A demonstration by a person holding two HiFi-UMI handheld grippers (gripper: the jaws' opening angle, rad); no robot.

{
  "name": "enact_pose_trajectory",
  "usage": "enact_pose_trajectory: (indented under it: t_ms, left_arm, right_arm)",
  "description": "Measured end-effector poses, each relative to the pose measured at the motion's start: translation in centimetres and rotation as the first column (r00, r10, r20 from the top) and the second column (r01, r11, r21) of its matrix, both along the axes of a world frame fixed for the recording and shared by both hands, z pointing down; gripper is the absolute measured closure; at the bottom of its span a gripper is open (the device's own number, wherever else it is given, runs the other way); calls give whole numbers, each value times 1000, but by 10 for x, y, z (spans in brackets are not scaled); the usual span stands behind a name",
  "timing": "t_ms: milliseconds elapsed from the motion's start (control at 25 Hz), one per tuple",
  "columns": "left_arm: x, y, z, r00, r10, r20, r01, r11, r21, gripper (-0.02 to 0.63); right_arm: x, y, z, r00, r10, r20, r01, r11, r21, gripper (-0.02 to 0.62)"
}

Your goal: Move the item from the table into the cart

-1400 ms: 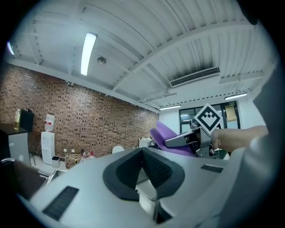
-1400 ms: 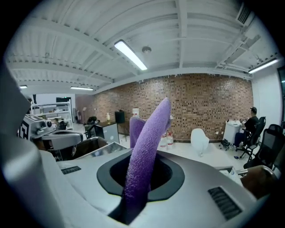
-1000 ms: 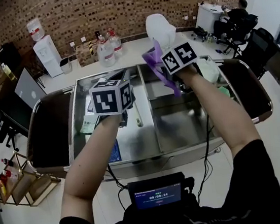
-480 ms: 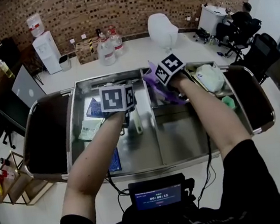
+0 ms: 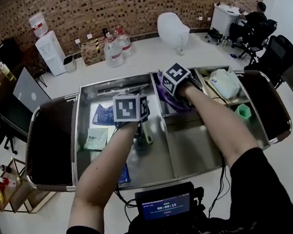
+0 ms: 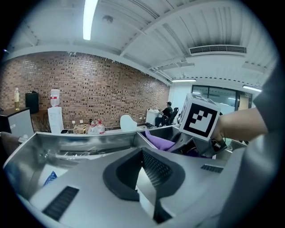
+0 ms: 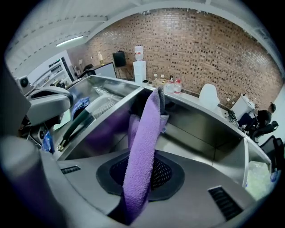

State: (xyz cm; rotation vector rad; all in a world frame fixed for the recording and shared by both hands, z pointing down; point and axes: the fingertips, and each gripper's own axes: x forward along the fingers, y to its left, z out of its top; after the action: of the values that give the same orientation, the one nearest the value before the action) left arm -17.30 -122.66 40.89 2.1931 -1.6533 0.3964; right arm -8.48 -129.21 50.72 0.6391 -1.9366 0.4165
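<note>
A purple towel [image 5: 167, 101] hangs from my right gripper [image 5: 175, 98], which is shut on it. The towel's lower end reaches down into the cart's [image 5: 74, 134] right-hand compartment, close to the middle divider. In the right gripper view the purple towel [image 7: 143, 147] runs up from between the jaws of my right gripper [image 7: 139, 180], over the steel floor. My left gripper [image 5: 134, 125] hovers over the left compartment, just left of the divider. In its own view my left gripper [image 6: 143, 178] looks shut with nothing in it.
In the left compartment lie blue packets [image 5: 102, 114], a pale green packet [image 5: 96, 139] and a green-handled tool [image 5: 146, 133]. At the right end sit a white bag [image 5: 225, 83] and a green cup [image 5: 243, 111]. Water bottles [image 5: 112, 51] stand on the floor beyond.
Both grippers have come down toward the cart. The right one tipped more steeply and carried the purple towel down into the right compartment.
</note>
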Motion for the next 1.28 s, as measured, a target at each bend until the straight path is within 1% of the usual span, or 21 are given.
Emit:
enact_pose_trajectory:
  t_ms: [240,280,320,400,440,560,720,840,920,1080,1200,1280]
  left_arm:
    - [-3,-2,-2,1000,9,-2,-9,1000,6,606]
    - [-3,-1,-2,1000,8,-3,-8,1000,5,606]
    - [-2,0,-3,1000,8,-4,-8,1000,3,606]
    - [0,2,-9,1000,10,-1,-10,1000,7,606]
    - [0,4,-14,1000,9,1,-9,1000,13,606]
    - [0,15,-29,1000,8,-5,-7,999,36,606]
    - [-2,40,-55,1000,16,-20,-15,996,84,606]
    - [1,68,-82,999,34,-20,-30,988,148,606]
    - [2,86,-99,999,47,-18,-43,980,192,606]
    - [0,124,-122,997,73,-27,-63,963,263,606]
    - [5,154,-140,993,111,-47,-90,941,326,606]
    - [10,173,-157,989,140,-48,-112,919,378,606]
  right_arm:
    - [-5,-2,1,1000,6,10,-6,1000,-7,531]
    - [-5,-2,-1,1000,10,16,-10,1000,-7,491]
    - [-5,-3,-4,1000,14,21,-14,1000,-4,470]
    - [-1,-3,-14,1000,21,23,-21,1000,12,401]
    - [1,-3,-20,999,23,27,-24,999,22,388]
    - [8,-1,-45,996,45,72,-49,997,51,388]
    - [16,16,-89,983,53,178,-70,993,95,388]
    - [25,41,-128,960,38,277,-82,986,147,388]
    - [30,60,-154,940,33,340,-104,976,193,388]
    - [33,107,-196,879,-1,477,-142,954,263,388]
    - [37,147,-218,839,-44,543,-151,939,310,388]
    - [40,175,-232,816,-81,573,-148,928,342,388]
